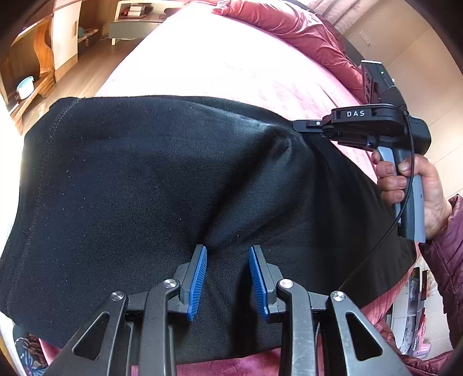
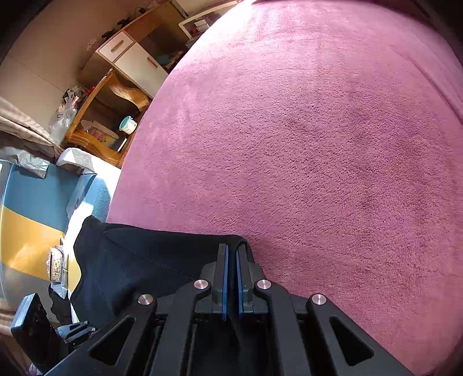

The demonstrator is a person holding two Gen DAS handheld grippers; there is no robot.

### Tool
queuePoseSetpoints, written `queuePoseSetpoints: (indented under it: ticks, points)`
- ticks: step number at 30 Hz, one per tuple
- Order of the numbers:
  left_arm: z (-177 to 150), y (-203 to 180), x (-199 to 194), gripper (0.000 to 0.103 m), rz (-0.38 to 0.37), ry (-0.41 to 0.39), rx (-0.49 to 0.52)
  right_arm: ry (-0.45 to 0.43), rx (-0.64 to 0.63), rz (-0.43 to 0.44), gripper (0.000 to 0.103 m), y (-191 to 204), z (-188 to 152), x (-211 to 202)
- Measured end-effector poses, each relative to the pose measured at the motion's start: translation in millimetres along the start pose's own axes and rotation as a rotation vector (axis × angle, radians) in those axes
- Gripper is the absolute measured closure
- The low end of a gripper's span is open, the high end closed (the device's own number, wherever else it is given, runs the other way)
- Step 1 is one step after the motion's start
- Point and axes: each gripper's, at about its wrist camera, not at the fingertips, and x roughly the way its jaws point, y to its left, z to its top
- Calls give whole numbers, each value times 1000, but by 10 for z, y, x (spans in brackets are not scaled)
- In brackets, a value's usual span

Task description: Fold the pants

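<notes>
Black pants [image 1: 144,185] lie folded across a pink bed blanket [image 1: 225,66]. My left gripper [image 1: 228,251] is open, its blue pads [image 1: 198,280] just above the near part of the pants, holding nothing. My right gripper [image 1: 301,126] reaches in from the right and pinches the pants' far right edge, lifting a ridge in the fabric. In the right wrist view the right gripper [image 2: 231,251] is shut on the pants [image 2: 139,266], a thin fold of black fabric between its blue pads, over the blanket [image 2: 318,144].
A red quilt [image 1: 289,26] is bunched at the bed's far right. Wooden shelves [image 2: 113,115] with a teal cup [image 2: 128,125] and a white cabinet [image 2: 136,60] stand left of the bed. The bed's left edge drops to a blue and yellow surface [image 2: 29,208].
</notes>
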Motion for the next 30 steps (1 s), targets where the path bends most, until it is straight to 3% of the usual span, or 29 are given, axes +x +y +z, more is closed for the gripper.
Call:
queuePoseSetpoints:
  ticks: [1, 3, 5, 6, 11, 13, 16, 22, 25, 28, 30]
  points:
    - [2, 22, -49, 70, -13, -5, -13, -3, -1, -4, 97, 3, -2, -34]
    - [17, 140, -189, 59, -24, -26, -60, -21, 17, -3, 85, 47, -16, -120]
    - [21, 334, -406, 56, -35, -64, -133, -73, 46, -6, 57, 39, -61, -288]
    - [20, 472, -535, 56, -34, -89, -179, -104, 56, 1, 55, 43, -94, -375]
    - [-196, 1341, -1166, 57, 16, -188, -473, -192, 68, 44, 55, 132, -427, -775]
    - [-339, 1583, -1315, 58, 51, -196, -544, -197, 53, 57, 55, 191, -624, -863]
    - [-518, 1822, -1363, 58, 30, -173, -618, -183, 41, 64, 55, 263, -942, -869]
    - [-626, 1788, -1081, 64, -54, -109, -661, -117, 43, 45, 55, 329, -1484, -683]
    - [-578, 1686, -948, 75, -57, -97, -645, -100, 52, 39, 55, 316, -1654, -646]
    - [-545, 1579, -932, 92, -33, -114, -596, -95, 64, 32, 55, 289, -1767, -648]
    - [-521, 1531, -957, 95, -25, -133, -563, -93, 79, 38, 55, 257, -1819, -686]
